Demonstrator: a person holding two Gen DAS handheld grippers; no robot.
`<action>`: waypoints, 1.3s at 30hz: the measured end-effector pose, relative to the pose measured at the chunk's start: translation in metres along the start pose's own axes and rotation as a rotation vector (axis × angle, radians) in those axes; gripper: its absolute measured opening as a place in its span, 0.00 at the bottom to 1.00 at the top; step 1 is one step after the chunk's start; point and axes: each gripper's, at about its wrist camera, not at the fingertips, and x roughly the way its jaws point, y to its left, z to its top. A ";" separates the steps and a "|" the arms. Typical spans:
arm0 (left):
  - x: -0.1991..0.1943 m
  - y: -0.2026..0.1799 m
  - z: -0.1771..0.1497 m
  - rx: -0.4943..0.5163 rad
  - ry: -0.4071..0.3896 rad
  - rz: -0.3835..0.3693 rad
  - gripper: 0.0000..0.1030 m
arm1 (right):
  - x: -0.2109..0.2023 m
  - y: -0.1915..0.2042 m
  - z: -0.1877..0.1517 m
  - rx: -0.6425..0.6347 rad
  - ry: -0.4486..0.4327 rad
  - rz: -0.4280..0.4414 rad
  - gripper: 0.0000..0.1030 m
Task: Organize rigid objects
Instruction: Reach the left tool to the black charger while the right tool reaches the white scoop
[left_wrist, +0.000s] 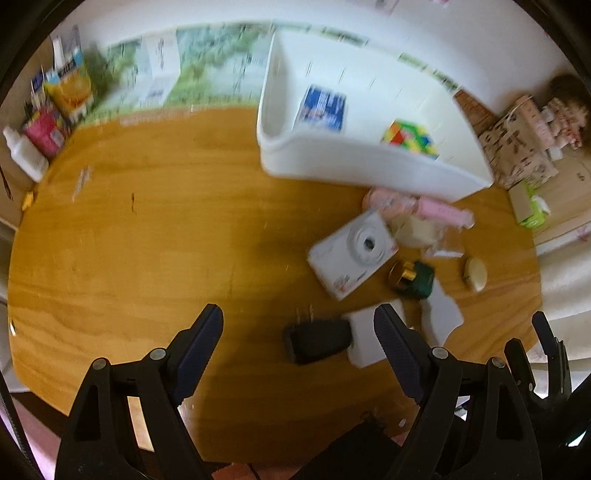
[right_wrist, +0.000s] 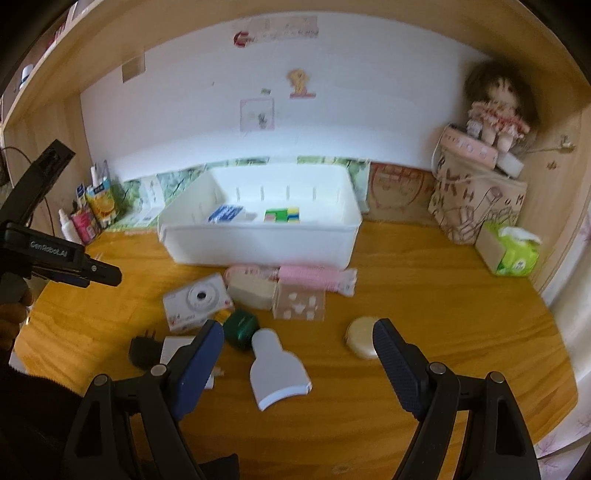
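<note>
Left wrist view showed the left gripper (left_wrist: 299, 332) above the wooden bench (left_wrist: 147, 240), its jaws standing open with nothing between them. Below the gap lay a black plug adapter (left_wrist: 317, 341), touching a white block (left_wrist: 364, 332) just to its right. Farther right sat a white toy camera (left_wrist: 352, 254), then a dark green case (left_wrist: 413, 278) with a gold ring, and a cream oval case (left_wrist: 475, 274). Behind them stood the white bin (left_wrist: 280, 147), holding a blue-and-white box (left_wrist: 325, 108) on the left and a puzzle cube (left_wrist: 412, 138) on the right.

In the right wrist view, the left gripper's body appeared at the far left, and the right gripper (right_wrist: 298, 343) hung over the bench with its jaws apart and empty. A white flat-headed bottle-shaped thing (right_wrist: 277, 373) lay between its fingers in the picture, on the bench. Beyond lay a pink ribbed item (right_wrist: 314, 278) against the bin's front wall, a clear box (right_wrist: 299, 302) just before it, a green tissue pack (right_wrist: 515, 251) and a doll (right_wrist: 495, 107) at the far right.
</note>
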 end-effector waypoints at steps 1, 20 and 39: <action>0.005 0.001 -0.002 -0.008 0.026 0.006 0.83 | 0.003 0.001 -0.003 -0.004 0.018 0.008 0.81; 0.060 0.020 -0.025 -0.138 0.291 -0.022 0.83 | 0.059 0.023 -0.021 -0.074 0.249 0.050 0.81; 0.093 0.008 -0.010 -0.184 0.369 -0.036 0.83 | 0.093 0.019 -0.024 -0.092 0.365 0.089 0.81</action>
